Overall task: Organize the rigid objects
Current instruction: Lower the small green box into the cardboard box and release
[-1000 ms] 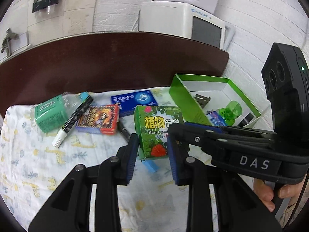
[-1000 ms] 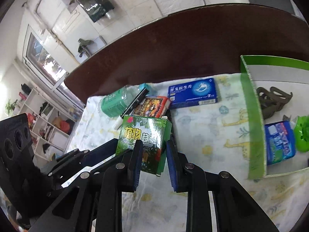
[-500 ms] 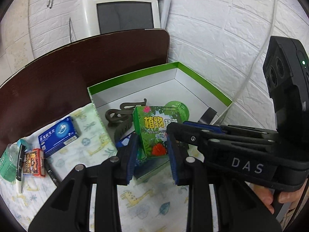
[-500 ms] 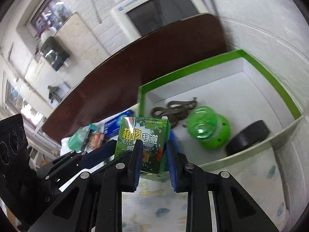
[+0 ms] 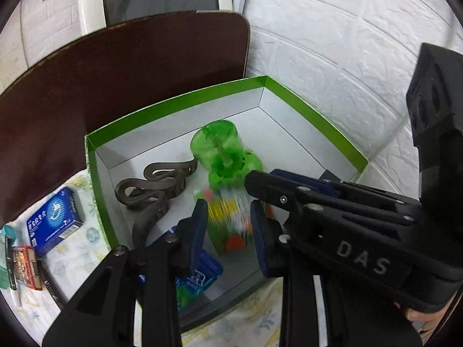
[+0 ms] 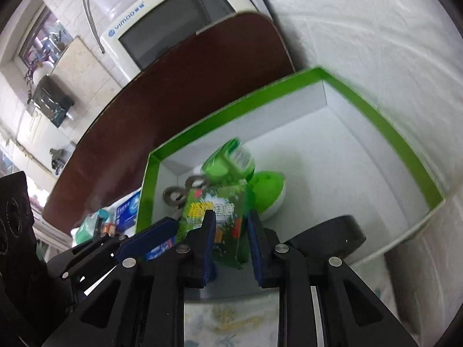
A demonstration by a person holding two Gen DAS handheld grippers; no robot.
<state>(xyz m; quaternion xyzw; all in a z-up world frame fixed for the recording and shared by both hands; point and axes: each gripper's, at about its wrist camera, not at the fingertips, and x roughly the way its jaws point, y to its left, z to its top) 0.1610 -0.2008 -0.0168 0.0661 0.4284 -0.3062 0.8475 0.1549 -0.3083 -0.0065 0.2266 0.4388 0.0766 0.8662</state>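
Green carton point(image 5: 228, 219), blurred, between both claws over green-rimmed box point(image 5: 315, 115); left claw point(image 5: 230, 225) and right claw point(image 6: 230, 237) narrow, grip uncertain; right just closing.

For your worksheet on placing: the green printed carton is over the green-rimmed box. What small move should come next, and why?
Probably lower the green printed carton, which seems pinched between the left gripper and right gripper, onto the bare floor of the green-rimmed box beside the green plastic bottle, then release.
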